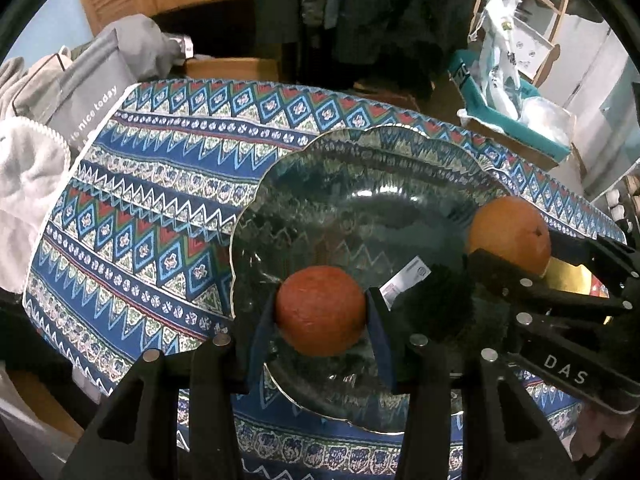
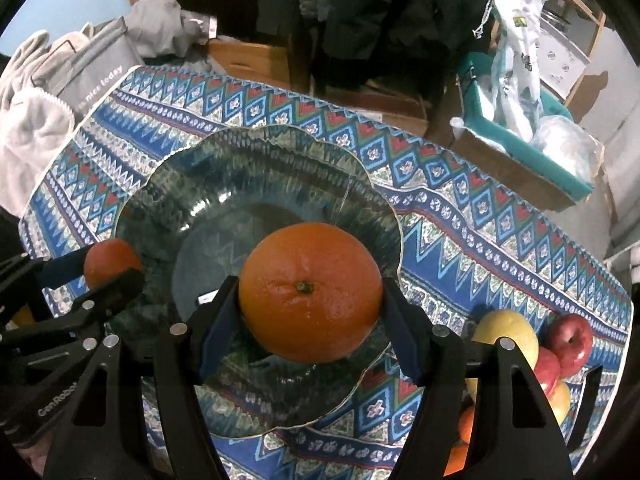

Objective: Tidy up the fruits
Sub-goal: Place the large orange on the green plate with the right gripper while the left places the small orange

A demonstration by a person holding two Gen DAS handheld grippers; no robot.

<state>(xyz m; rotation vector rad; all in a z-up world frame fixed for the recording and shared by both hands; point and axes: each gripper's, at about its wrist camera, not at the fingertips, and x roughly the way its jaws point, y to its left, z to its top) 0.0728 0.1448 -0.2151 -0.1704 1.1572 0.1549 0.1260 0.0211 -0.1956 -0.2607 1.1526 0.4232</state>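
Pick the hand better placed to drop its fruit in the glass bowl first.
Right, probably. Its claw holds the large orange over the glass bowl's middle; the left claw holds its smaller orange nearer the rim.

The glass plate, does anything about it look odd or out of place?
Yes: a white label lies at the centre of the scalloped glass plate, probably a leftover store sticker. No cracks or spills show.

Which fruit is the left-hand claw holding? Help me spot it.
Find the glass bowl on the patterned blue tablecloth. Two round fruits hang over it; the left gripper pinches the small reddish orange, smaller and darker than the big orange.
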